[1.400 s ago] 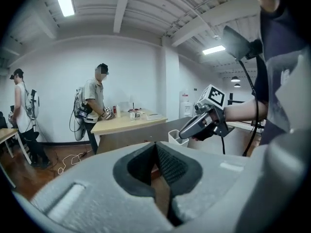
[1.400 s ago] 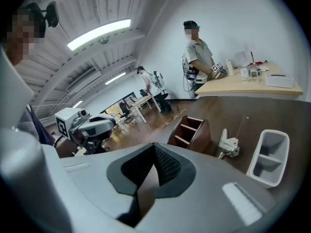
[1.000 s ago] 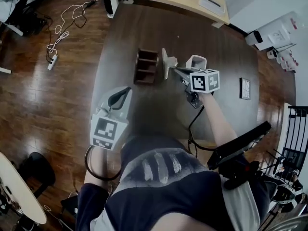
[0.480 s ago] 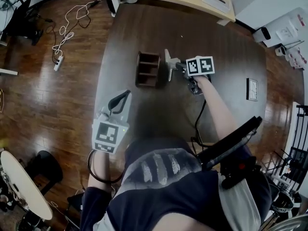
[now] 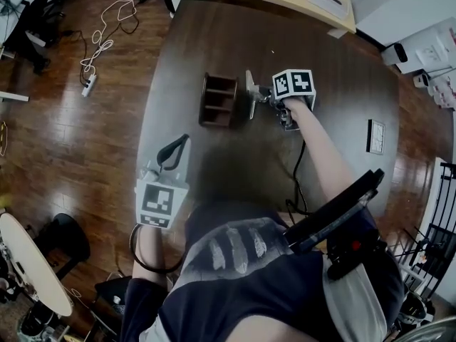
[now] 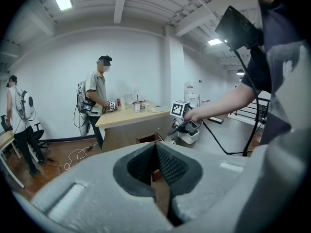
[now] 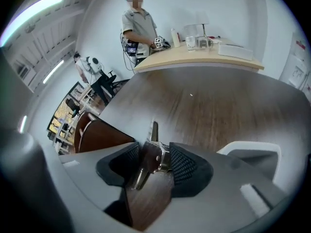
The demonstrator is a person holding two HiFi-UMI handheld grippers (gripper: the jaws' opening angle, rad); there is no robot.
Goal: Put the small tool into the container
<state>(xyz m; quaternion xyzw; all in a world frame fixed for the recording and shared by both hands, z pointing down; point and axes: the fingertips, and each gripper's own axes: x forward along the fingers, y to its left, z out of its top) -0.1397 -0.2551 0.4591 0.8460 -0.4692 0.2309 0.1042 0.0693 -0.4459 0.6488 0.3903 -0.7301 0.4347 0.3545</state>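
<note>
Principally, item one: small tool (image 7: 148, 158), a short folding piece with a brown body and a bright metal end. It lies flat on the dark table (image 5: 235, 169), outside the container.

It sits between the jaws of the right gripper (image 7: 155, 156), which points steeply down over it. These jaws have just been opening and stand wide, with a pad on either side of the tool. As far as the blurred edges allow, neither presses on it, so I judge this a bracketing for a pick-up, not a hold.

Item two: container (image 5: 217, 100), a brown wooden box with open compartments. It stands upright just beside the right gripper, near enough for a short carry.

Item three: white holder (image 7: 252, 152), on the right gripper's other side, apparently no part of the job.

Item four: left gripper (image 6: 156, 149), held near the person's body, well apart from the tool. Its pads meet at the tips with nothing between them. It looks parked out of the way.
</note>
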